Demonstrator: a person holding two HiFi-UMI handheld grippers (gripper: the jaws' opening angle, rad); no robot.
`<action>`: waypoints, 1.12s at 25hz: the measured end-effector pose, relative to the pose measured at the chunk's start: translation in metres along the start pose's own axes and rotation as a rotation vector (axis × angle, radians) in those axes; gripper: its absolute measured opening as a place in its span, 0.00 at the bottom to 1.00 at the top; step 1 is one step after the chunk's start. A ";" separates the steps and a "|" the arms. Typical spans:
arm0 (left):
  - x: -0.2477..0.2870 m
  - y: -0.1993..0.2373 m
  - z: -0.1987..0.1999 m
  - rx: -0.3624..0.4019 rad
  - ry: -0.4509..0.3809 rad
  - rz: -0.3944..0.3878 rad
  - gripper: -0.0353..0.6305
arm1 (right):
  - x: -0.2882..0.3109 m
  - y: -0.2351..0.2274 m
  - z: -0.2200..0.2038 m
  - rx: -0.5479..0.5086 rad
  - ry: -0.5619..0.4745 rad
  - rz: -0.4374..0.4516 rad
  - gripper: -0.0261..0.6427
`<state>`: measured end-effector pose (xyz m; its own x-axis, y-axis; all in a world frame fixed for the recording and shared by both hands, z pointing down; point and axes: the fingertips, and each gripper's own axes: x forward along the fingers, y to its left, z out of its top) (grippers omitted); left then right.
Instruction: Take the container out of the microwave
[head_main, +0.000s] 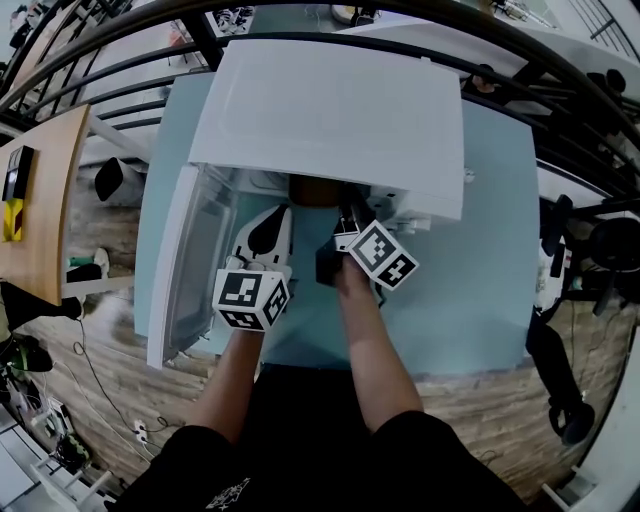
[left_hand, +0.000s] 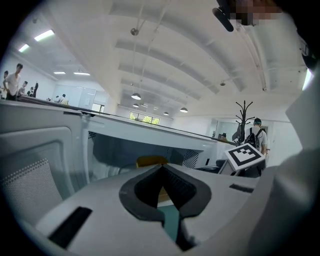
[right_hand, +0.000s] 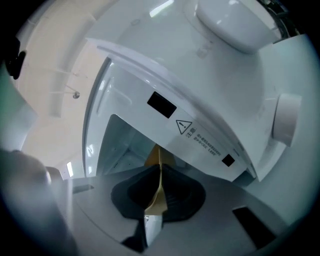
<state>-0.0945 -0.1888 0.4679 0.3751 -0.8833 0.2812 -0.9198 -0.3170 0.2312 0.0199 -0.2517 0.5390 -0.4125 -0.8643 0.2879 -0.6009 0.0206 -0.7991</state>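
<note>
The white microwave (head_main: 330, 120) stands on a light blue table (head_main: 480, 280) with its door (head_main: 195, 260) swung open to the left. A yellow-brown container (head_main: 318, 190) sits at the mouth of the cavity. My right gripper (right_hand: 160, 167) is shut on the container's thin rim (right_hand: 156, 192), which runs up between the pads. In the head view that right gripper (head_main: 345, 222) reaches into the opening. My left gripper (left_hand: 161, 168) is shut with its tips touching and nothing between them. It points into the cavity, where the container (left_hand: 151, 161) shows just beyond it.
The open door stands close to the left gripper's left side. A wooden desk (head_main: 40, 200) is at the far left, and black equipment (head_main: 560, 370) stands on the floor at the right. A dark railing curves behind the microwave. A person (left_hand: 257, 132) stands far off.
</note>
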 end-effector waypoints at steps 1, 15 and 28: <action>-0.002 -0.001 0.000 0.000 -0.001 0.004 0.06 | -0.002 0.001 -0.001 -0.002 0.006 0.004 0.07; -0.027 -0.021 -0.002 -0.005 -0.019 0.065 0.06 | -0.028 0.008 -0.009 -0.023 0.076 0.061 0.07; -0.051 -0.033 -0.011 -0.017 -0.030 0.121 0.06 | -0.048 0.007 -0.022 -0.041 0.141 0.096 0.06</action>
<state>-0.0824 -0.1295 0.4563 0.2577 -0.9248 0.2799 -0.9559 -0.2019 0.2131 0.0205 -0.1988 0.5314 -0.5597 -0.7782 0.2848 -0.5806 0.1230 -0.8049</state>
